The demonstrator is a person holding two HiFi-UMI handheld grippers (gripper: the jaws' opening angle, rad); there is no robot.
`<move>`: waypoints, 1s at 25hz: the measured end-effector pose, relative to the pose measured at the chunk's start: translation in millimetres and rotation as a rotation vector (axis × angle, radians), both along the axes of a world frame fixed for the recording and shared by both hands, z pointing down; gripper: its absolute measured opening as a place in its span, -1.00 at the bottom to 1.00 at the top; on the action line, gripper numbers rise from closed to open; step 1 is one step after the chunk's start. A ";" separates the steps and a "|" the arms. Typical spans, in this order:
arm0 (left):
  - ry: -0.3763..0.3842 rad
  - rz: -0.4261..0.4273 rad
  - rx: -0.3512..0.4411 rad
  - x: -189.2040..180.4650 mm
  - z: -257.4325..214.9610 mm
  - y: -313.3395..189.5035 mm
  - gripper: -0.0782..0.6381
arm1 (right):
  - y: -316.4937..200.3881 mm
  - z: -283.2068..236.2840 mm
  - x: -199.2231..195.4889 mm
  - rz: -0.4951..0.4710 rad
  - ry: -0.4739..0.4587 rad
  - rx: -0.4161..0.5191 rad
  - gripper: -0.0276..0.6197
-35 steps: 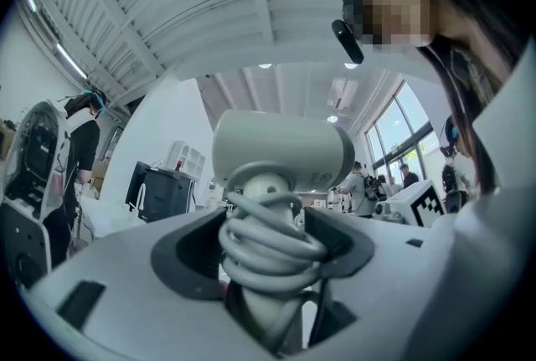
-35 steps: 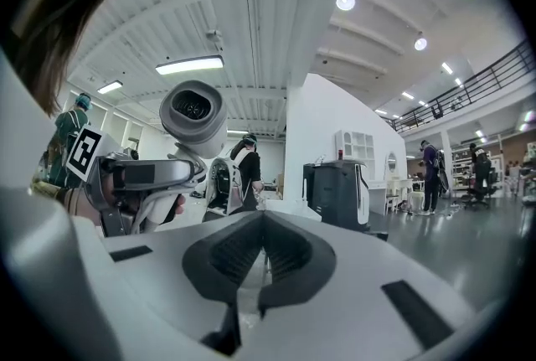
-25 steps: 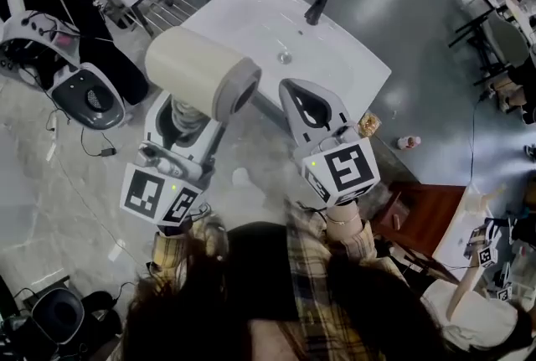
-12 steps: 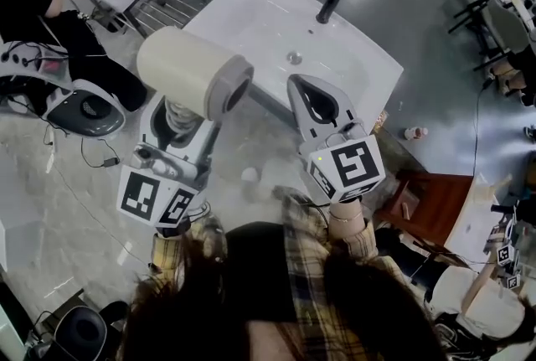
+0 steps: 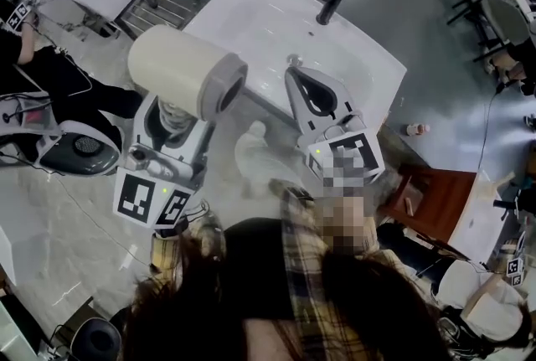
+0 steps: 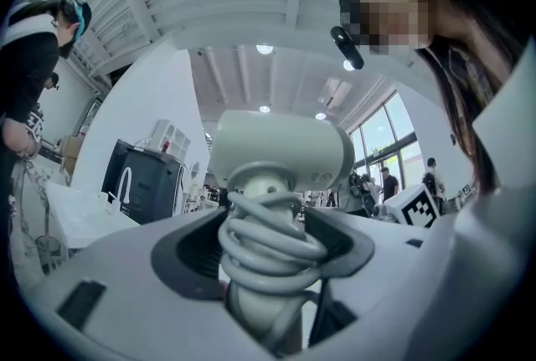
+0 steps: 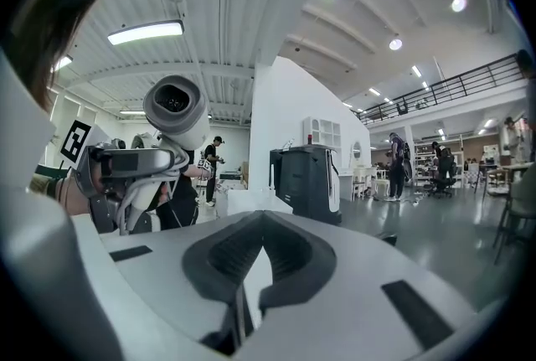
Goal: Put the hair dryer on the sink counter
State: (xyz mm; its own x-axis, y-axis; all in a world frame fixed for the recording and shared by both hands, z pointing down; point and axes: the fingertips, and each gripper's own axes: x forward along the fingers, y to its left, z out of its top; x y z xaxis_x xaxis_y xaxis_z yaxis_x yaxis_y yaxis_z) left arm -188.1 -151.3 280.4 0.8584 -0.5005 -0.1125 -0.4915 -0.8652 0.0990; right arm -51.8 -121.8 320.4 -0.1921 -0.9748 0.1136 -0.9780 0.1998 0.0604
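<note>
One hair dryer (image 5: 186,73) sits clamped in the left gripper (image 5: 171,115); right gripper (image 5: 293,76) seemingly closed.

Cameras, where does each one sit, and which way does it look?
Head view: on the person's head, looking steeply down at the sink counter; shows their hair, left tool and right tool.
Left gripper view: on the left tool, looking along its jaws, which clamp the hair dryer by its cord-wrapped handle, up toward the ceiling; the person's head shows.
Right gripper view: on the right tool, looking along its shut, empty jaws across the room; shows the left tool.
Shared: the hair dryer appears in all three.
</note>
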 end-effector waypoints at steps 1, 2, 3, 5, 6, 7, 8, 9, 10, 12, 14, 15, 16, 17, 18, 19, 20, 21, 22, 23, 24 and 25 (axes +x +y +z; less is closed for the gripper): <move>-0.002 0.007 0.000 3.0 0.0 -10.1 0.05 | -9.7 0.9 2.3 0.005 -0.001 -0.001 -0.87; -0.006 0.016 0.000 7.0 0.7 -21.9 0.05 | -20.6 2.8 5.5 0.013 -0.004 -0.004 -0.87; -0.010 0.026 0.003 11.9 2.0 -35.5 0.05 | -32.8 5.6 9.4 0.023 -0.007 -0.007 -0.87; -0.008 0.050 0.008 22.8 7.1 -66.1 0.05 | -60.0 14.5 18.4 0.047 -0.010 -0.010 -0.87; -0.003 0.064 0.007 28.1 12.0 -81.6 0.05 | -74.0 20.6 22.7 0.060 -0.010 -0.011 -0.87; 0.000 0.080 0.005 33.0 18.5 -96.9 0.05 | -87.8 27.5 26.6 0.074 -0.010 -0.012 -0.87; 0.002 0.098 0.003 38.1 25.3 -112.0 0.05 | -101.2 34.4 30.5 0.090 -0.009 -0.014 -0.87; 0.001 0.116 0.002 43.8 31.1 -126.7 0.05 | -114.2 40.0 34.9 0.106 -0.008 -0.016 -0.87; -0.001 0.133 0.003 50.5 34.6 -140.4 0.05 | -126.2 43.5 40.0 0.122 -0.007 -0.018 -0.87; -0.006 0.162 0.002 67.0 33.9 -163.2 0.05 | -146.4 43.0 53.1 0.145 -0.007 -0.020 -0.87; -0.009 0.187 0.002 84.8 27.2 -181.2 0.05 | -162.3 36.6 68.2 0.164 -0.008 -0.021 -0.87; -0.012 0.201 0.003 93.6 23.6 -189.9 0.05 | -169.7 33.6 75.6 0.175 -0.009 -0.022 -0.87; -0.015 0.217 0.005 102.4 20.1 -198.5 0.05 | -176.8 31.1 82.7 0.188 -0.009 -0.024 -0.87; -0.018 0.232 0.008 111.2 16.6 -206.5 0.05 | -183.3 28.6 89.6 0.200 -0.010 -0.026 -0.87; -0.021 0.246 0.012 119.8 13.2 -212.9 0.05 | -188.6 26.2 96.2 0.210 -0.012 -0.026 -0.87; -0.025 0.256 0.015 127.7 10.0 -217.0 0.05 | -191.9 24.0 102.7 0.218 -0.014 -0.026 -0.87; -0.029 0.264 0.019 134.6 7.5 -218.7 0.05 | -193.4 22.5 108.9 0.225 -0.018 -0.026 -0.87; -0.034 0.271 0.023 140.5 5.7 -218.5 0.05 | -193.5 21.5 114.5 0.231 -0.021 -0.026 -0.87; -0.039 0.277 0.027 145.3 4.8 -217.3 0.05 | -192.7 21.2 119.4 0.237 -0.023 -0.025 -0.87; -0.045 0.285 0.029 149.1 4.8 -216.3 0.05 | -191.9 21.4 123.5 0.244 -0.025 -0.026 -0.87; -0.051 0.294 0.031 152.5 5.4 -217.1 0.05 | -192.2 21.9 127.2 0.253 -0.025 -0.029 -0.87; -0.057 0.303 0.031 156.1 6.1 -220.7 0.05 | -194.5 22.1 130.9 0.264 -0.026 -0.032 -0.87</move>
State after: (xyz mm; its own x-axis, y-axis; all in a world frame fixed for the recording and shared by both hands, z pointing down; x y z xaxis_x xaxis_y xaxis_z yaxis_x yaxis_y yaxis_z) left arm -32.1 -372.0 286.5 0.9734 -0.2179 -0.0711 -0.2147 -0.9754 0.0501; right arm 79.1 -316.3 342.5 0.0649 -0.9876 0.1432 -0.9976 -0.0609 0.0318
